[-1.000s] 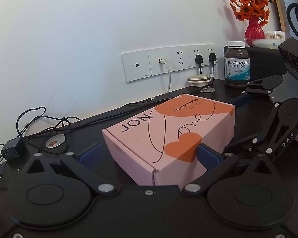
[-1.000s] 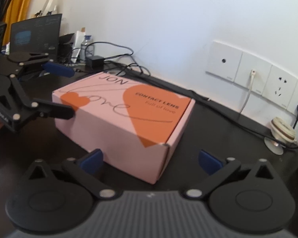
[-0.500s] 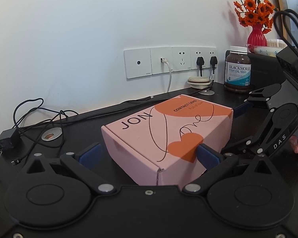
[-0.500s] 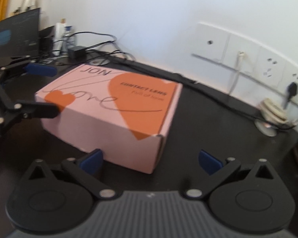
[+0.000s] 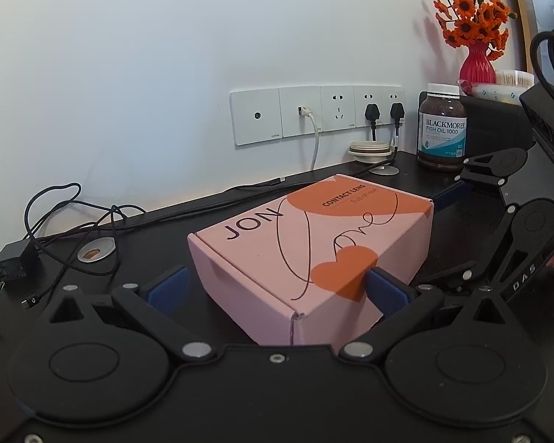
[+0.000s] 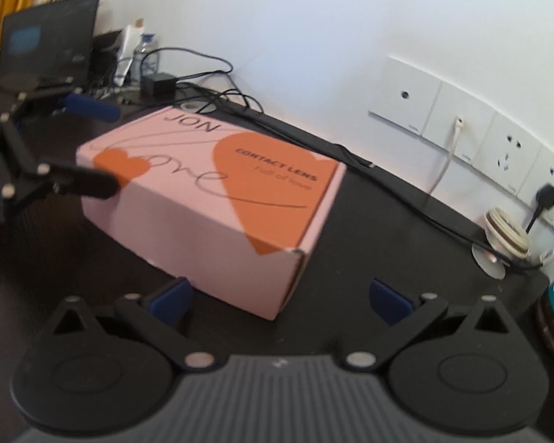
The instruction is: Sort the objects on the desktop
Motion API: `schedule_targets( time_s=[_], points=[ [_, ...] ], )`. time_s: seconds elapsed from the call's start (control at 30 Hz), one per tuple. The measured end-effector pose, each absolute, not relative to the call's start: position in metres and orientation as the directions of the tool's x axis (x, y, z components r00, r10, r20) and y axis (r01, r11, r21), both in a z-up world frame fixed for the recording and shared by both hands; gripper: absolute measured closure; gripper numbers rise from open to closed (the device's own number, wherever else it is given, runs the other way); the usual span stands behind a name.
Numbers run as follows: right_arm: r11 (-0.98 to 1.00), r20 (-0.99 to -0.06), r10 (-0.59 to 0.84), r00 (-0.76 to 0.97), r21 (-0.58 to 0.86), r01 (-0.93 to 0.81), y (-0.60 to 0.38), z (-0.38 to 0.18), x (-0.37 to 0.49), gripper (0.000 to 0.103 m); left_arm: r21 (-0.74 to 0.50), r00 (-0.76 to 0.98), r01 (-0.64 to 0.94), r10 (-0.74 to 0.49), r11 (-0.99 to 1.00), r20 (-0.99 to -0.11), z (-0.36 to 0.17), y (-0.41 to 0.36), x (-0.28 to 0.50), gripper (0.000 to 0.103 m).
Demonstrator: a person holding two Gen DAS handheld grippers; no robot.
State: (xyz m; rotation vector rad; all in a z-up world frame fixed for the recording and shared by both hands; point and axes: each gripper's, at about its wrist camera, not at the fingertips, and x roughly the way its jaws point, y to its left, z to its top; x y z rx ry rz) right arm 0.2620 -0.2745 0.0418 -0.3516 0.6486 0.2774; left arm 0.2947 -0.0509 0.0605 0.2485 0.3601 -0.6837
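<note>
The box (image 5: 310, 247) was flanked by both grippers (image 5: 277, 288) (image 6: 280, 295), spread wide; it was not yet gripped, sorting seemingly barely begun.

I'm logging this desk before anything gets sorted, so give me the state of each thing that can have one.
Pink cardboard box: closed, flat on desk.
Brown fish-oil bottle: capped, upright.
Red vase: upright, holding flowers.
White wall sockets: three plugs in.
Laptop: open.
Left gripper: open, straddling box corner.
Right gripper: open.

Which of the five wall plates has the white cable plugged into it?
The second wall plate from the left in the left wrist view holds the white cable. The first has only a small round port, the third is unused, and the last two hold black plugs.
</note>
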Motion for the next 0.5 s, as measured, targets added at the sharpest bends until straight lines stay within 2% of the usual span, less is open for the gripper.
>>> schedule_targets(
  time_s=[0.5],
  points=[
    [0.933, -0.621, 0.154, 0.768, -0.164, -0.32, -0.283, 0.041, 0.268, 0.001, 0.109, 0.708, 0.672, -0.592, 0.733, -0.385, 0.061, -0.051, 0.288, 0.0]
  ],
)
